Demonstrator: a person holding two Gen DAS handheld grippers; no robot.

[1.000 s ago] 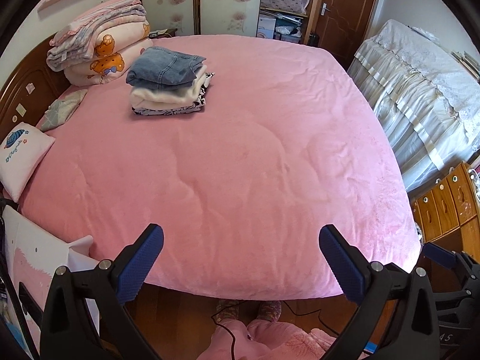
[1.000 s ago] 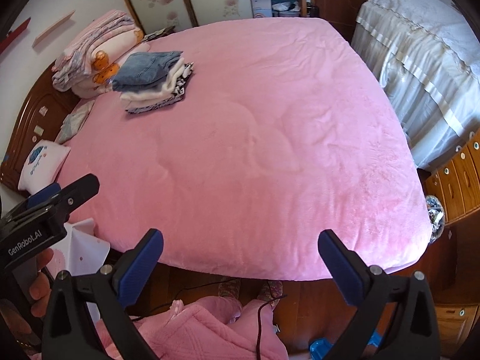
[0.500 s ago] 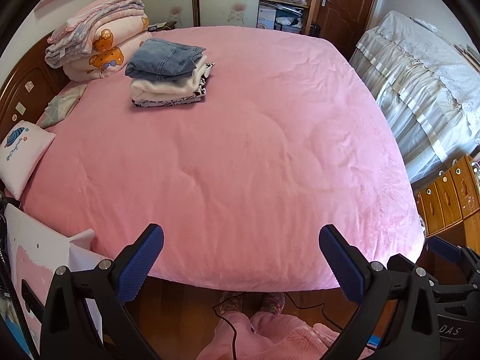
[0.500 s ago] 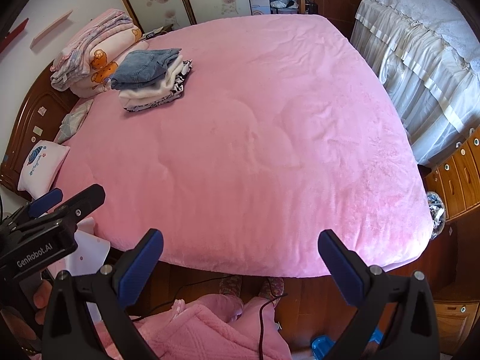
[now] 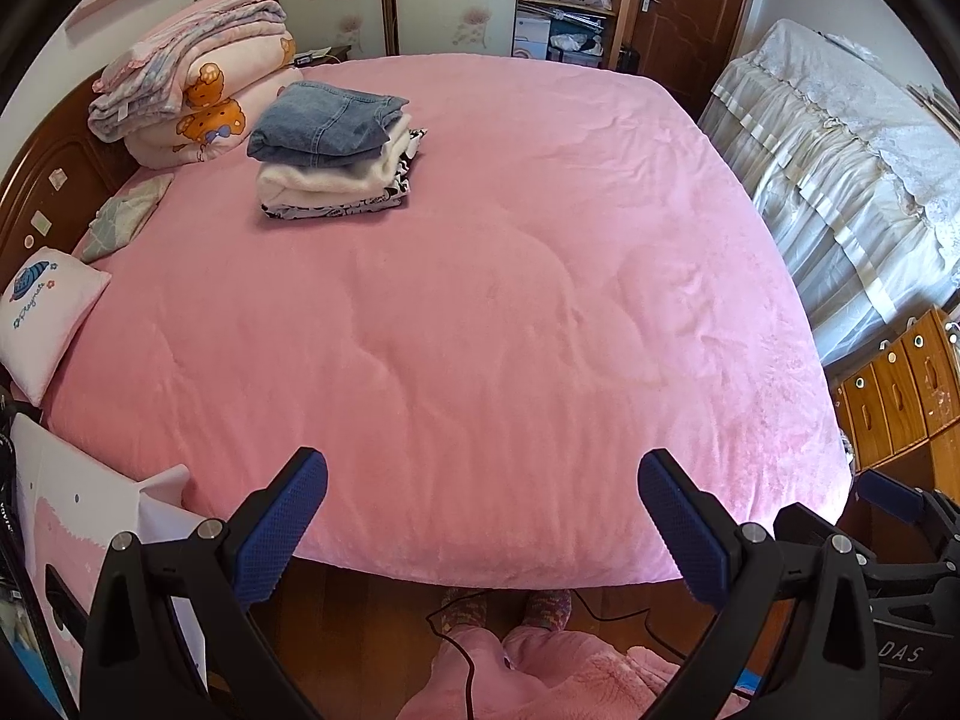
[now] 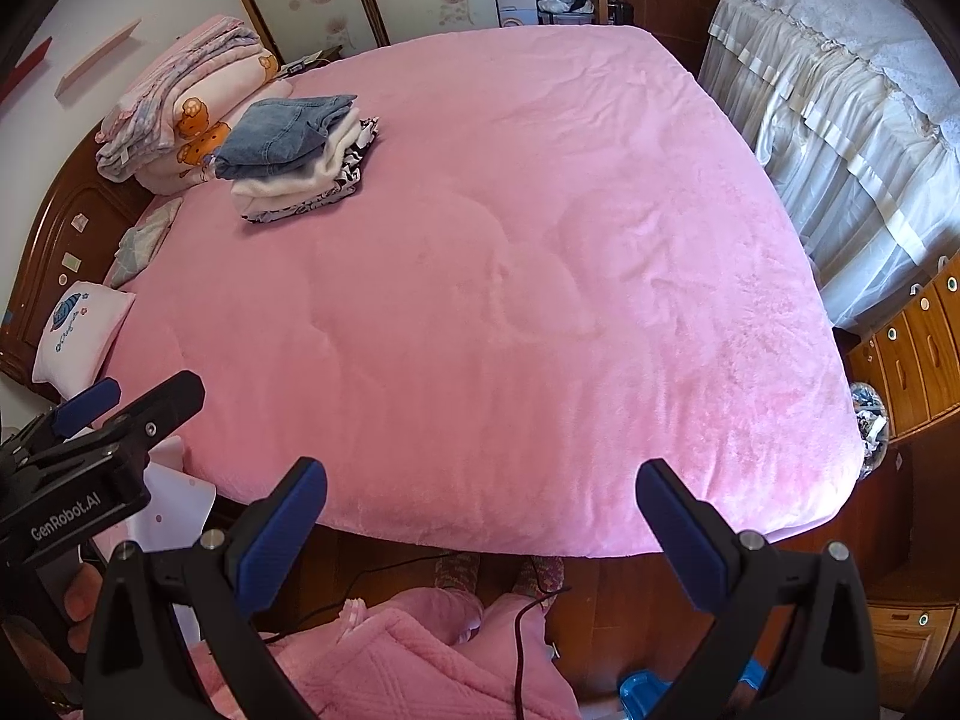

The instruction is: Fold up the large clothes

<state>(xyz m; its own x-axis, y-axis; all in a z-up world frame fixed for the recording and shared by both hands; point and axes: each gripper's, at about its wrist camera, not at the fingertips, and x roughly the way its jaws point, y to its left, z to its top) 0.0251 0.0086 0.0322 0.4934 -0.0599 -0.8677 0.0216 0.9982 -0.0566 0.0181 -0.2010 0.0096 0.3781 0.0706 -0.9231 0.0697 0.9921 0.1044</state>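
Observation:
A stack of folded clothes (image 5: 333,165), blue jeans on top of a cream piece and a black-and-white piece, lies at the far left of the pink bed (image 5: 480,312); it also shows in the right wrist view (image 6: 297,156). My left gripper (image 5: 483,531) is open and empty, held over the bed's near edge. My right gripper (image 6: 480,531) is open and empty, also at the near edge. The left gripper shows at the left of the right wrist view (image 6: 114,420). No unfolded garment is in view.
Folded quilts (image 5: 192,102) and small pillows (image 5: 42,312) lie by the wooden headboard. A covered bed (image 5: 840,168) stands at the right, wooden drawers (image 5: 900,384) beside it. The person's pink-clad legs (image 5: 540,672) are below the grippers.
Both grippers have tilted and drawn back slightly, so the bed sits lower and farther in both views. Both stay open and empty.

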